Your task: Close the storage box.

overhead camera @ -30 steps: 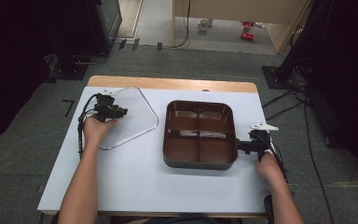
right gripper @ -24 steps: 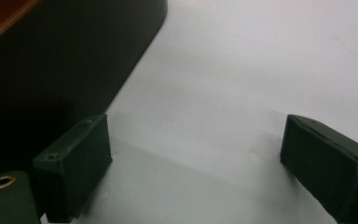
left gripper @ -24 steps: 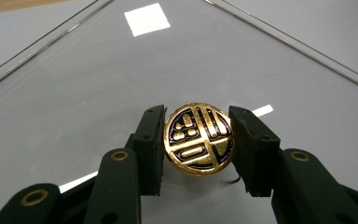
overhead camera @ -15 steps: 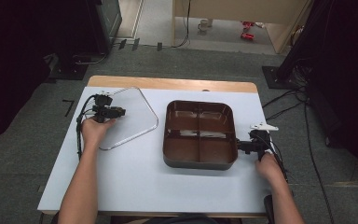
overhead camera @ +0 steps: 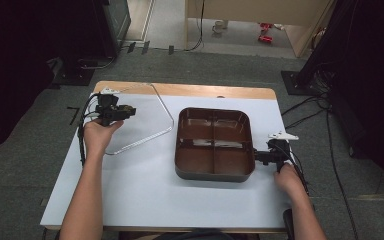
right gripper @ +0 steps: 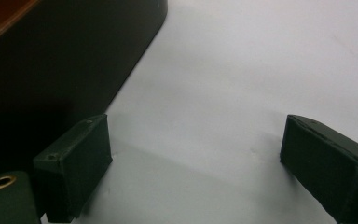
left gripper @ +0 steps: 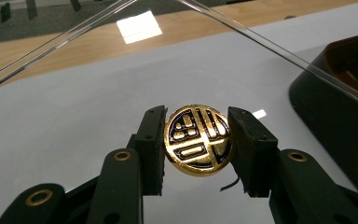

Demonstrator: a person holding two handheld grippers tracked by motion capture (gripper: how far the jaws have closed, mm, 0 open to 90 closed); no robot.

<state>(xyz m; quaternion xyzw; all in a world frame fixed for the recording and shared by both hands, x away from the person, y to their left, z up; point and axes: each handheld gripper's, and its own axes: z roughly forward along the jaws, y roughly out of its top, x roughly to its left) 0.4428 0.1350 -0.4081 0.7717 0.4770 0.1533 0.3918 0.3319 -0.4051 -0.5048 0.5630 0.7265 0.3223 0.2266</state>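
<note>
High view: white tabletop [overhead camera: 145,195] w/ wood strip along far edge. Brown four-compartment tray [overhead camera: 214,143] sits approx centre, slightly toward 3 o'clock; compartments look bare, glare on dividers. Clear lid [overhead camera: 145,117] at 10 o'clock of tray, lying well apart from it, transparent, outline visible only by its rim. Left gripper [overhead camera: 122,111] over lid's near-left part, left hand [overhead camera: 97,137] behind it, cable looping down at 9 o'clock. Right gripper [overhead camera: 256,156] at tray's 3 o'clock edge, near its front corner, right hand [overhead camera: 289,180] behind.

Left gripper view: jaws closed narrow on a round gold-and-black knob [left gripper: 198,139] w/ geometric emblem, pads touching both sides. Lid rim crosses above; tray wall at 3 o'clock.

Right gripper view: jaws wide apart, nothing between, resting low over tabletop; tray's dark wall just beside one jaw, at 10 o'clock.
</note>
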